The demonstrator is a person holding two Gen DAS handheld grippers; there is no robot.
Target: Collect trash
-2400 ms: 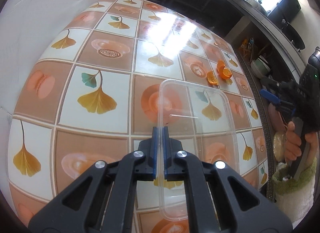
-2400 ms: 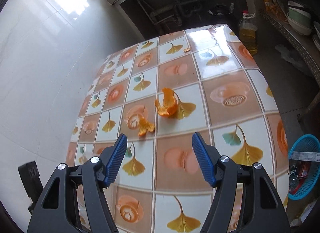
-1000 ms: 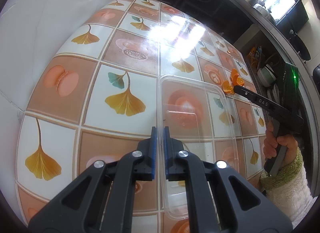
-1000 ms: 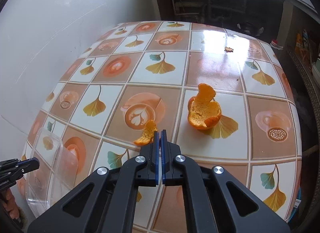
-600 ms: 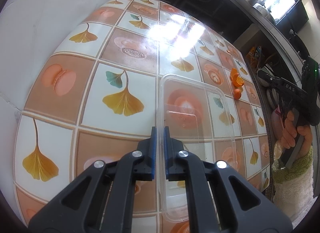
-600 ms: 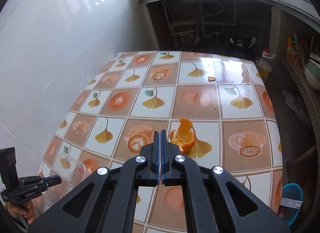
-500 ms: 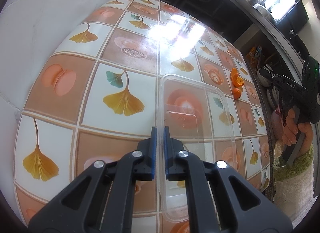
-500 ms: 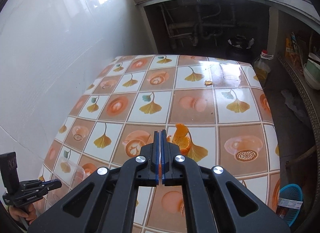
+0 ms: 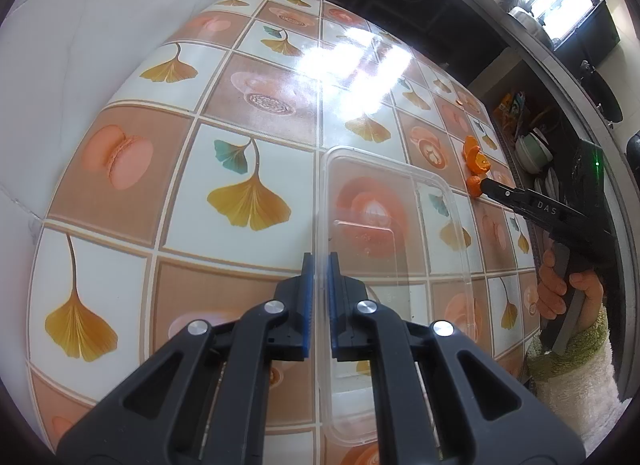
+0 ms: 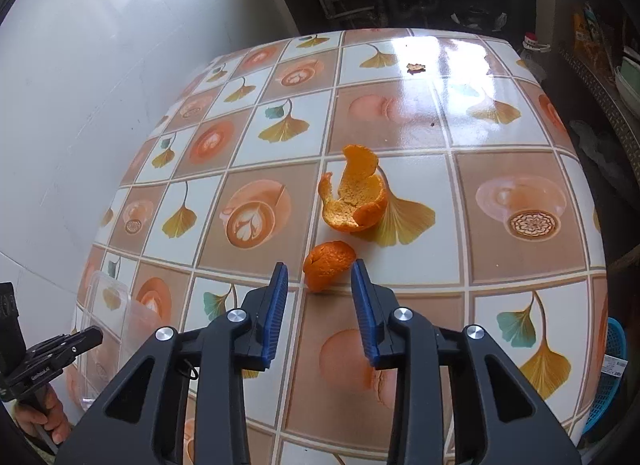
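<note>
My left gripper is shut on the near rim of a clear plastic container that rests on the tiled table. My right gripper is open, its blue pads on either side of a small orange peel piece lying on the table. A larger curled orange peel lies just beyond it. In the left wrist view both peels show at the far right, with the right gripper at the small one. A tiny peel scrap lies far back.
A white wall borders the table's left side. A blue basket with trash stands on the floor at the right. An oil bottle and shelves with bowls stand beyond the table. The container also shows at the lower left.
My right gripper, shut and raised half a second ago, has come down to the small peel and opened around it. My left gripper still holds the container's rim.
</note>
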